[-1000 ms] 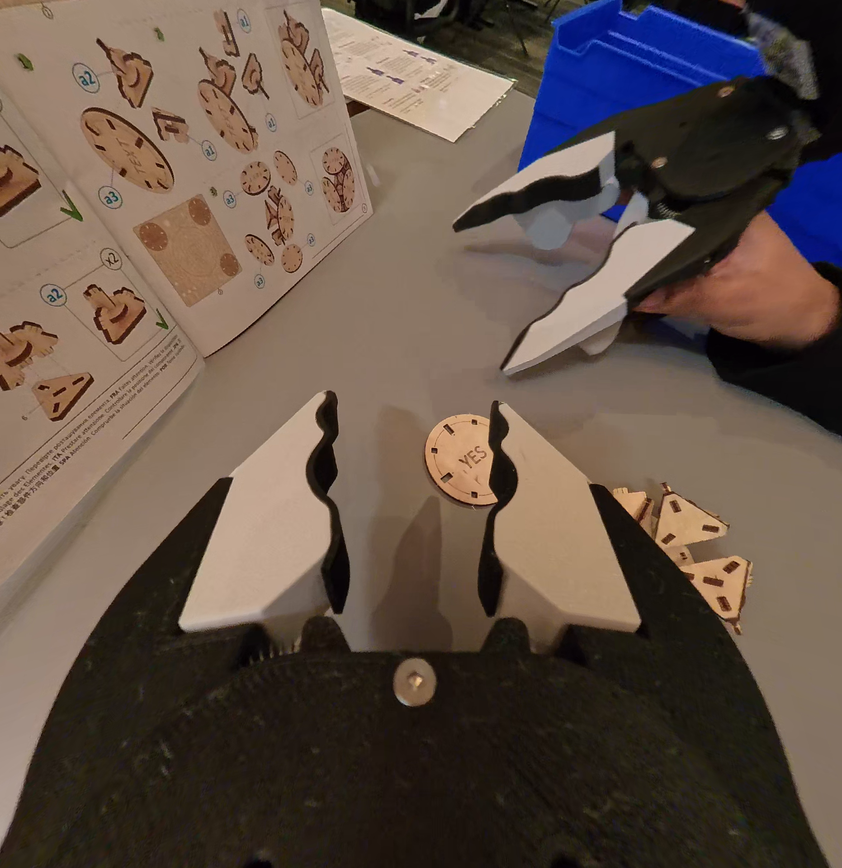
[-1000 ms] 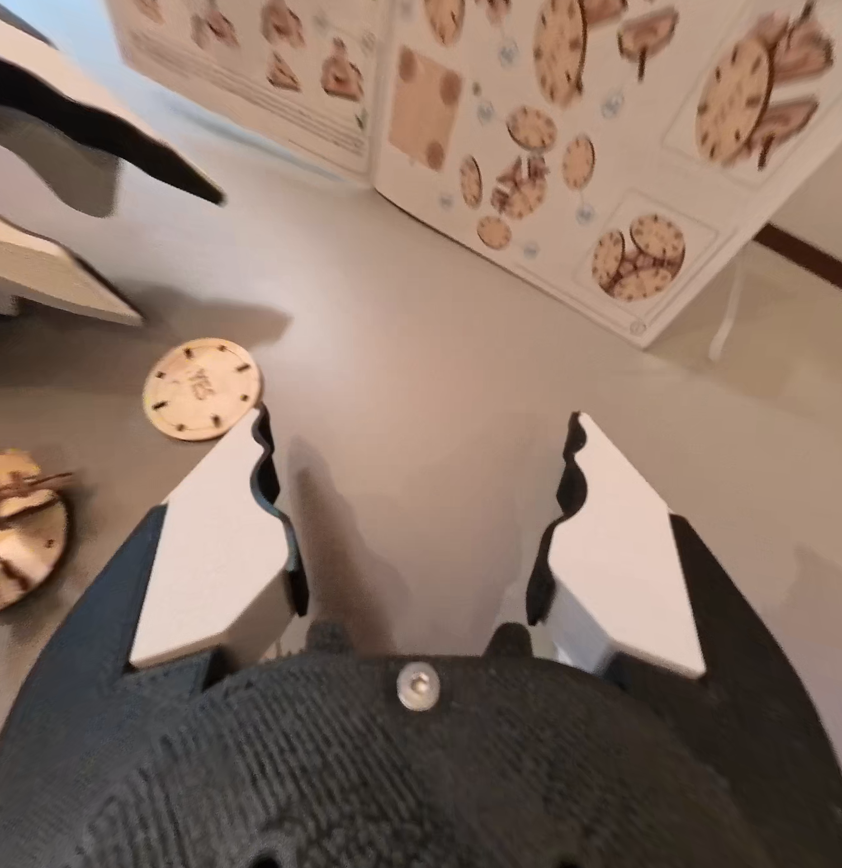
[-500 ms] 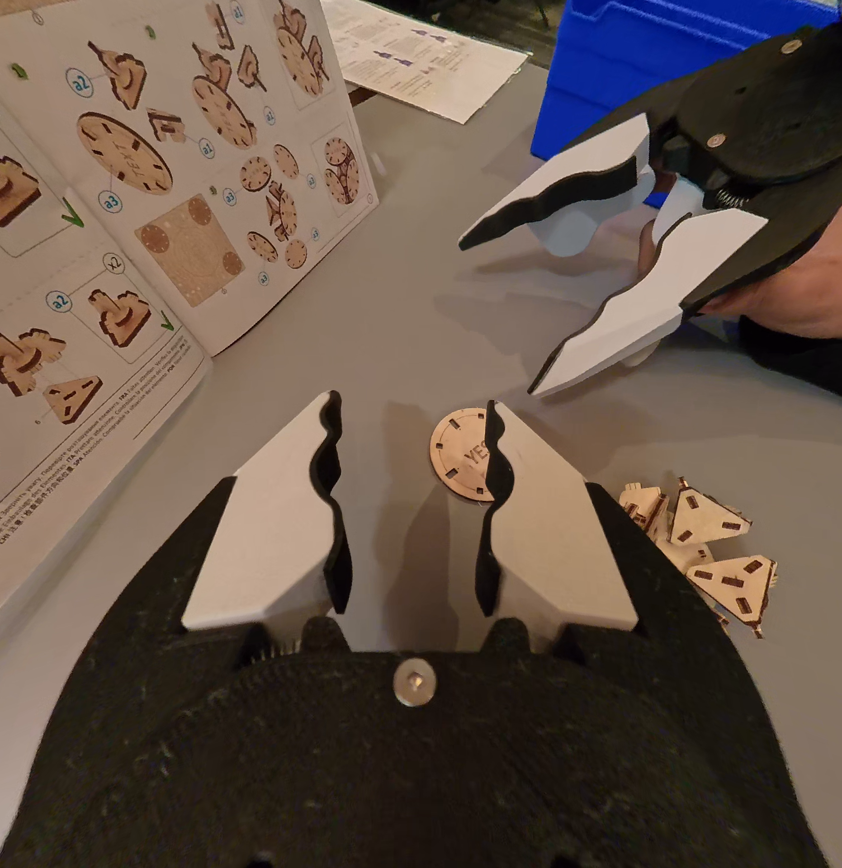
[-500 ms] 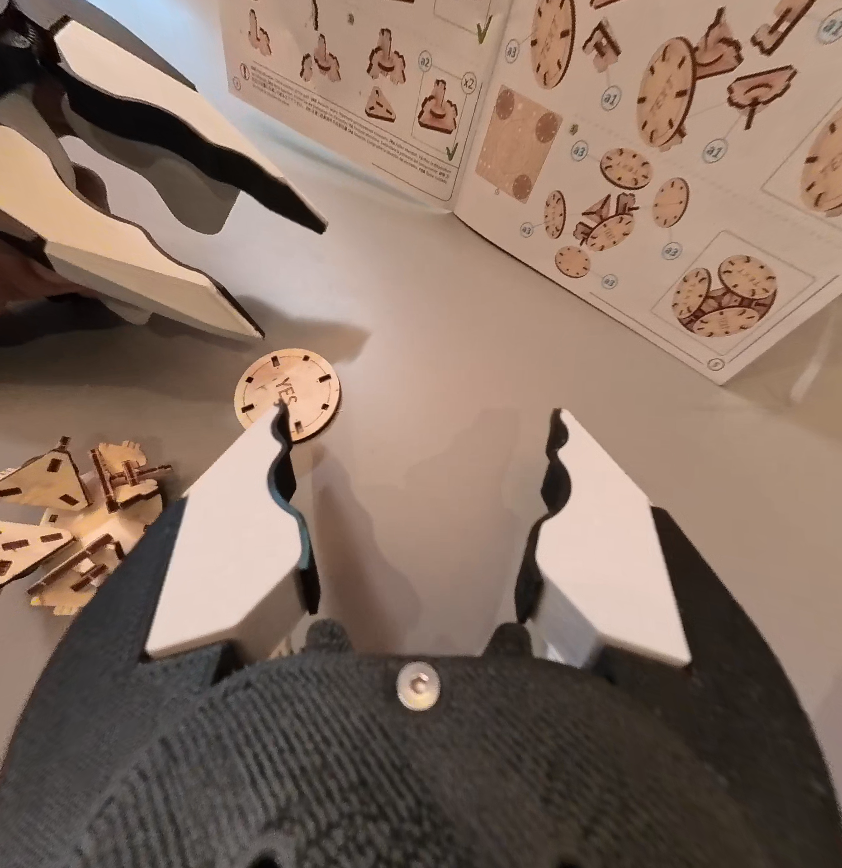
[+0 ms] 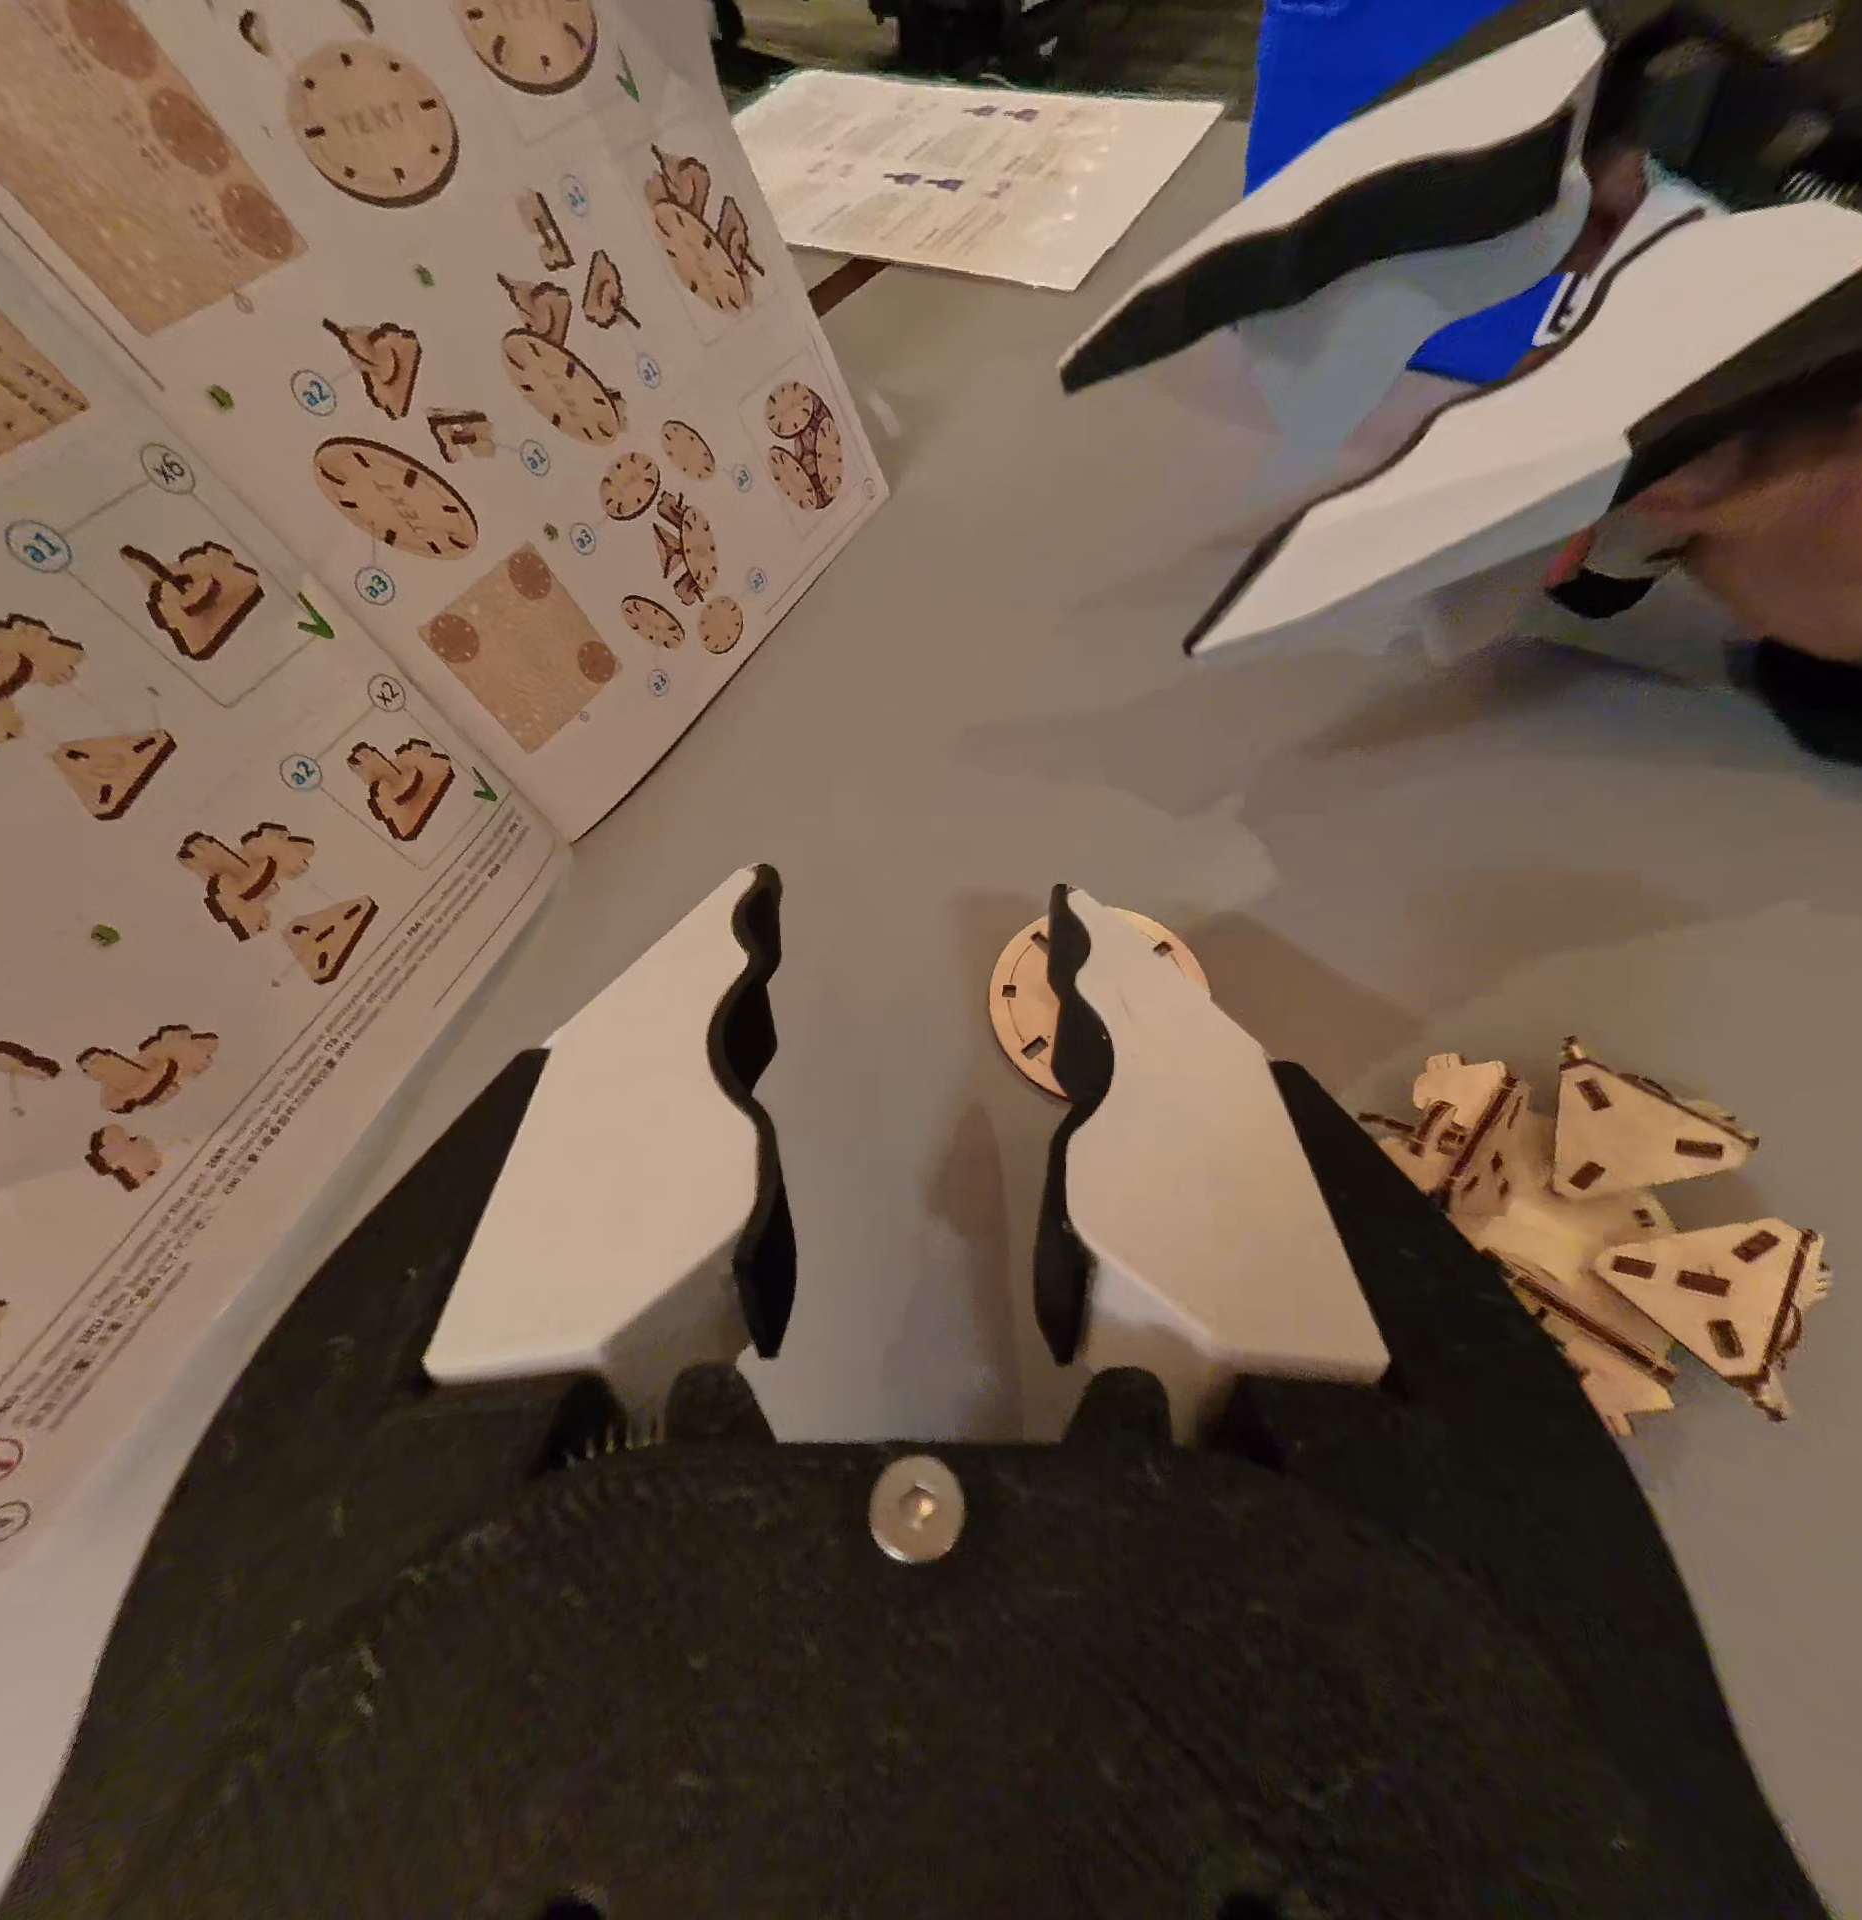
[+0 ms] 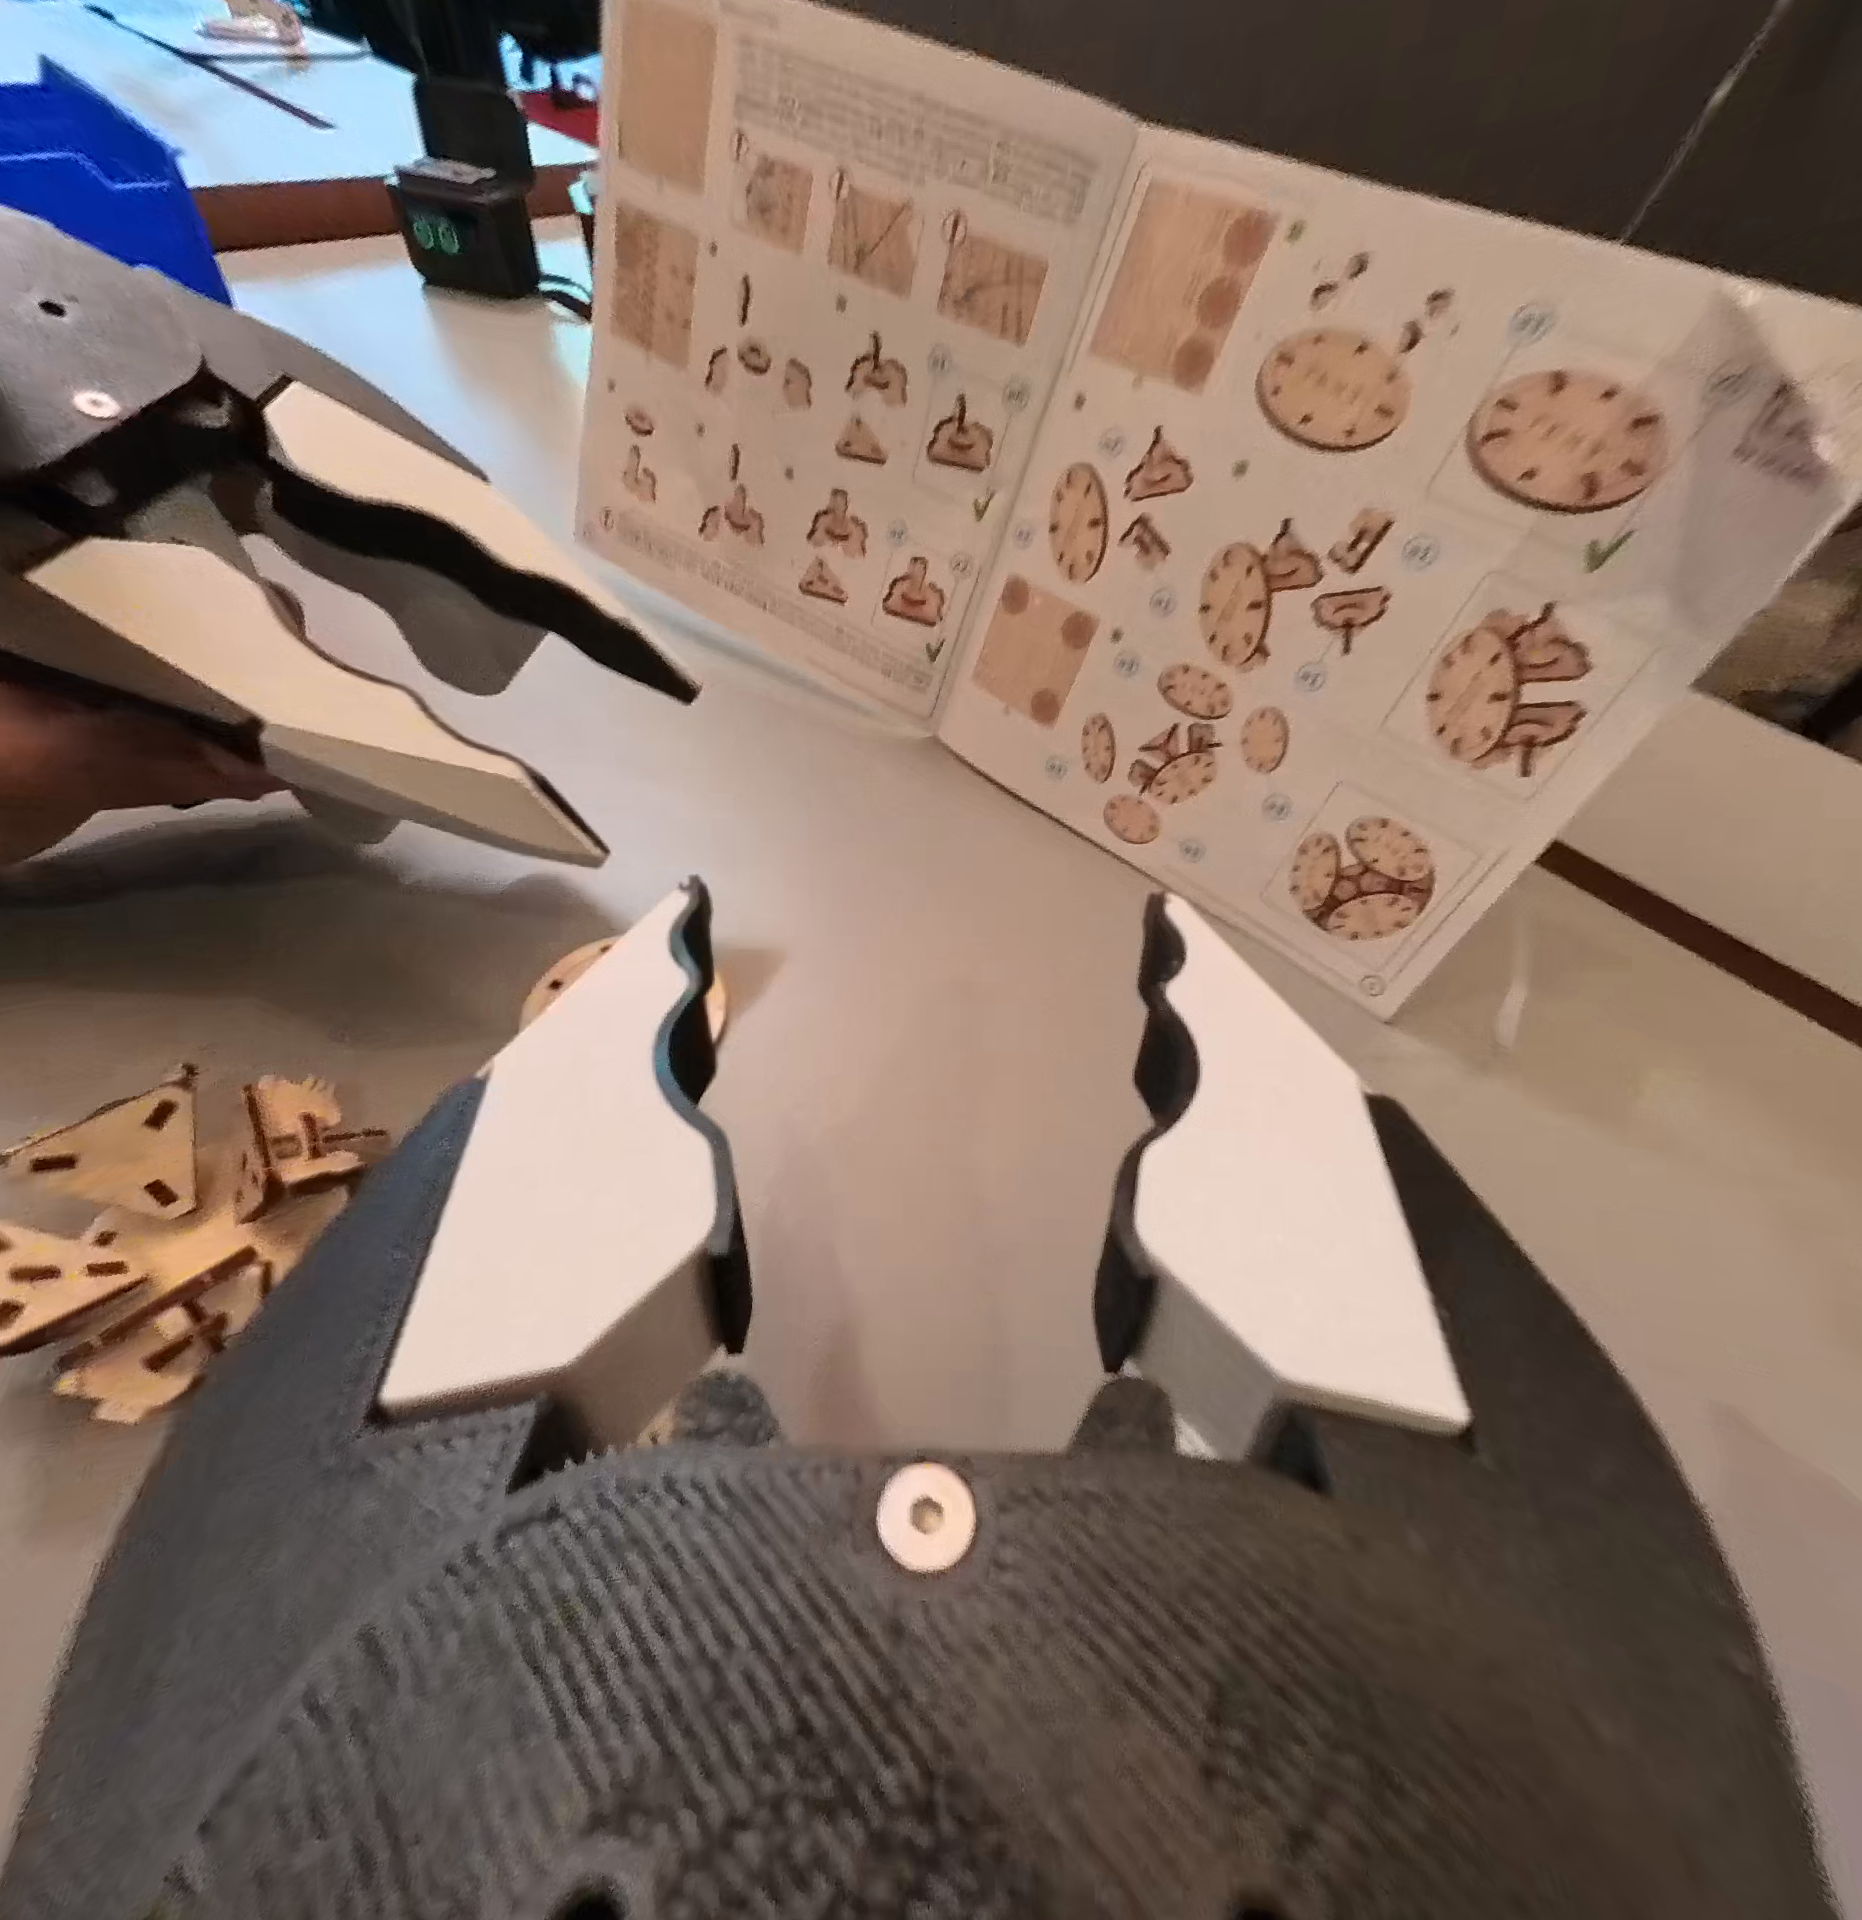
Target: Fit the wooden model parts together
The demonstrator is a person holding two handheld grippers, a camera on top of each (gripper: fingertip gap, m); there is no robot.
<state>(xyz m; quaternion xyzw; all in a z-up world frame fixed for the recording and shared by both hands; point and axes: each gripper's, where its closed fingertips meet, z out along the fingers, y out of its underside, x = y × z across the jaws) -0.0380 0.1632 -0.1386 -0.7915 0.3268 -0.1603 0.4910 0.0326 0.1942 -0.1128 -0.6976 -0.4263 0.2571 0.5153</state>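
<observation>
Left wrist view: the left gripper [image 5: 911, 894] hangs low over the grey bench [image 5: 1010, 644], its jaws a little narrower than a second ago and gripping nothing. The round wooden disc [image 5: 1020, 997] lies flat in the middle of the frame, now mostly under the right-hand finger [image 5: 1166, 1091]; earlier more of its face showed beside that finger. Only bare bench lies between the pads. A heap of small wooden pieces [image 5: 1592, 1216] sits at the right edge, and the open instruction booklet [image 5: 407, 436] stands across the upper left. The right gripper [image 5: 1124, 509] fills the upper right, larger in the frame than before, with a blue bin [image 5: 1322, 62] behind it.

Right wrist view: the right gripper [image 6: 922, 904] has its jaws clearly narrower than a second ago, yet well apart and empty. The disc [image 6: 568, 977] peeks from beneath its left-hand finger [image 6: 594, 1122], left of the gap, where earlier it lay clear ahead of that fingertip. The left gripper [image 6: 646, 769] reaches in from the upper left, the wooden pieces [image 6: 127, 1226] lie lower left, and the booklet [image 6: 1166, 468] stands across the top.
</observation>
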